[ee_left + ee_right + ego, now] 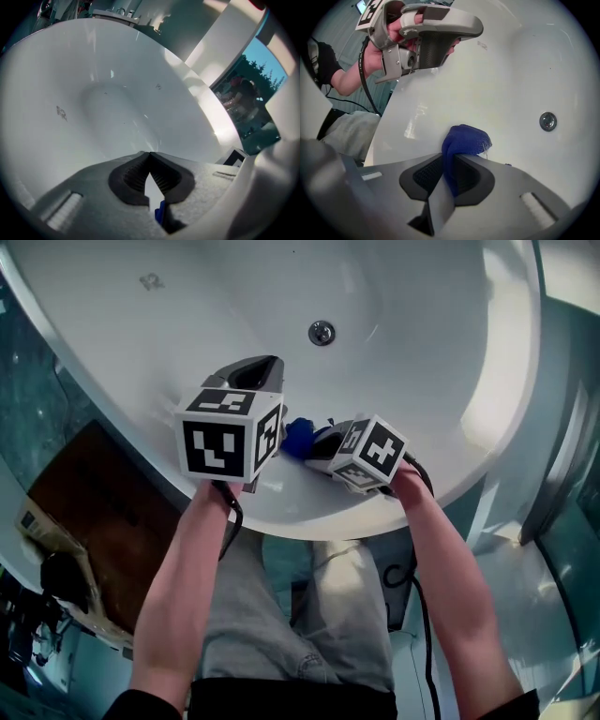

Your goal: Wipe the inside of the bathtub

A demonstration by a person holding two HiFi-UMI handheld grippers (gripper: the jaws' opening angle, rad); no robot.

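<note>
- Looked down into a white bathtub [422, 352], with a round metal drain [322, 332] set in its floor toward the far side.
- Found the right gripper [449, 157] at the bathtub's near edge, fingers clamped on a blue cloth [464, 140].
- Noted the cloth bunched up and bulging out past the fingertips.
- Placed the cloth just inside the near rim, at the inner wall and well apart from the drain. Could not tell whether pressed onto the white surface or held just off it.
- Found the left gripper [150, 153] just beside the right one, on its left, over the same near wall and aimed into the basin.
- Recorded the left fingers closed tip to tip, with nothing clamped between the ribbed pads. Saw only a sliver of blue low in the wedge-shaped gap behind the tips.
- Noted a black cable [417, 615] trailing down from the right gripper beside the forearm.
- Noted grey trousers [300, 615] directly below the near rim.
- Noted a brown board [103, 512] on the floor outside the bathtub's left side.
</note>
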